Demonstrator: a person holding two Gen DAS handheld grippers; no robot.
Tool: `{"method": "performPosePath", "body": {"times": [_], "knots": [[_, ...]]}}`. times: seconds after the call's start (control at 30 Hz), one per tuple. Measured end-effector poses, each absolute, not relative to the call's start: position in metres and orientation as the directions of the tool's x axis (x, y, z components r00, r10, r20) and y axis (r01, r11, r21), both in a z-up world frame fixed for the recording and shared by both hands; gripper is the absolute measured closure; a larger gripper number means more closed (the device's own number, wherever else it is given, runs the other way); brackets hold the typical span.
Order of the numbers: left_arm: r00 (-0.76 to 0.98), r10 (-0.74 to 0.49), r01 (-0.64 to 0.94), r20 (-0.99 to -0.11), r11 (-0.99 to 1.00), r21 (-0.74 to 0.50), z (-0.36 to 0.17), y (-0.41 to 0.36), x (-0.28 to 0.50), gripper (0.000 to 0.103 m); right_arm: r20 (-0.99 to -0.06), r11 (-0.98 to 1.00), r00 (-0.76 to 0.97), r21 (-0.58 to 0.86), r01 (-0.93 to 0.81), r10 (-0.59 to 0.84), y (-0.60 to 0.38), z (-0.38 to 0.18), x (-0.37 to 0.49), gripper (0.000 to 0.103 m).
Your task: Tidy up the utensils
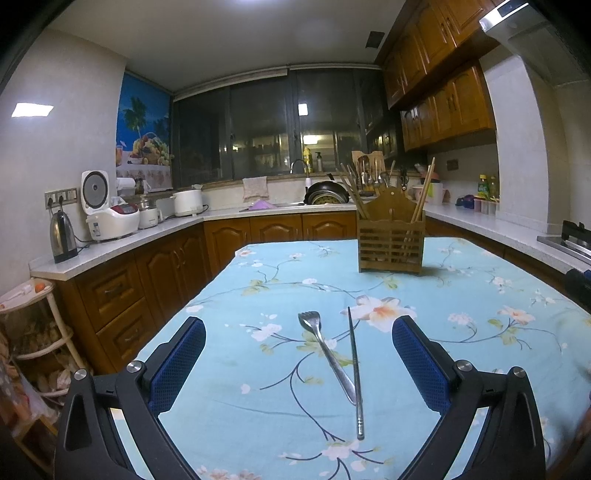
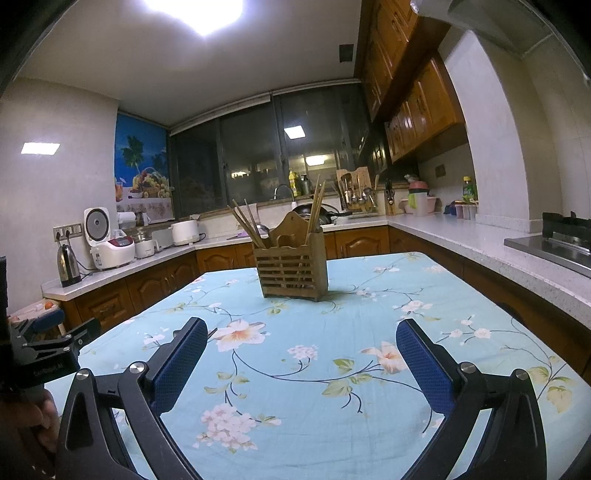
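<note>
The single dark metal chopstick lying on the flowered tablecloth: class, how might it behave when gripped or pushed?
The thin dark metal chopstick looks stiff and light. Its smooth finish may slip between pads. It touches the silver fork, so pushing it would probably shift the fork too.

dim, bluish cast | ceiling light [image 2: 194, 11] glare overhead | fisheye bending, dark corners | focus fairly sharp

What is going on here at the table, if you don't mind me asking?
A person holding two grippers is tidying utensils. A metal fork and a dark metal chopstick lie on the floral blue tablecloth, touching near their handles. The left gripper hovers open over them; the right gripper is open and empty. The slatted wooden holder already holds wooden chopsticks.
</note>
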State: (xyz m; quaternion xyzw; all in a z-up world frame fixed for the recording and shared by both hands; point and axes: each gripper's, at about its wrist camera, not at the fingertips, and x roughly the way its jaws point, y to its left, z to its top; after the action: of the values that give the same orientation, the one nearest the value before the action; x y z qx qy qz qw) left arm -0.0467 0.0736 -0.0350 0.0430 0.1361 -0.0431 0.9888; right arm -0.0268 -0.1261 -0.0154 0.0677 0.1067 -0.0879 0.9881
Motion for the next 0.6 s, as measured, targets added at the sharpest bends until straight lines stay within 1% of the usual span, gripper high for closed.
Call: {"method": "performPosePath", "body": {"times": [0.6], "knots": [[0.955, -0.082, 0.105, -0.286, 0.992, 0.068, -0.0378, 0.0727, -0.0425, 0.001, -0.224, 0.975, 0.961, 0.117, 0.189, -0.16, -0.1259, -0.015, -0.0263, 0.0]]}}
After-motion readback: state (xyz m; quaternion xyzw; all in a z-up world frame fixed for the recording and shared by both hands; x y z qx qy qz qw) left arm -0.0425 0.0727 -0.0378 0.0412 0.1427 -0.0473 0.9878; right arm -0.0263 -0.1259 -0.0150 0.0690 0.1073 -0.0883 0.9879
